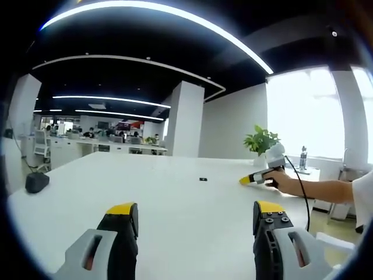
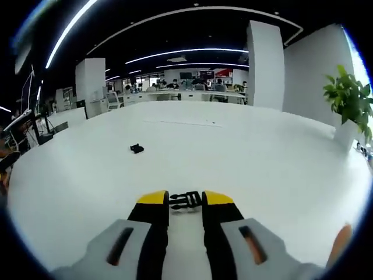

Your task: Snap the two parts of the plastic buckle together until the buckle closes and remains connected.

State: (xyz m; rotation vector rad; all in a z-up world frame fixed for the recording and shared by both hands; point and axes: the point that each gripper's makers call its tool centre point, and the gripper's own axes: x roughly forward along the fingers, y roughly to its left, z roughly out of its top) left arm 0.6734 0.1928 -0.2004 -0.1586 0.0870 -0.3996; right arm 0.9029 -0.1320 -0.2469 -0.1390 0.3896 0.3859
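Observation:
In the right gripper view, one black buckle part [image 2: 185,200] sits on the white table [image 2: 262,157], held between the yellow-tipped fingers [image 2: 152,198]. My right gripper [image 2: 185,199] is shut on it. The second black buckle part [image 2: 136,148] lies loose on the table, further off to the left. In the left gripper view, my left gripper [image 1: 196,210] hovers over the table [image 1: 175,227], open wide with nothing between its jaws. That loose buckle part [image 1: 203,179] shows as a small black speck ahead. The right gripper [image 1: 255,179] rests low on the table at the right, held by a person's hand [image 1: 281,178].
A potted plant [image 1: 260,141] stands at the table's far right edge, with a bottle [image 1: 303,157] behind it. A dark rounded object [image 1: 36,182] lies near the table's left edge. The plant [image 2: 349,99] also shows on the right of the right gripper view. Office desks stand far behind.

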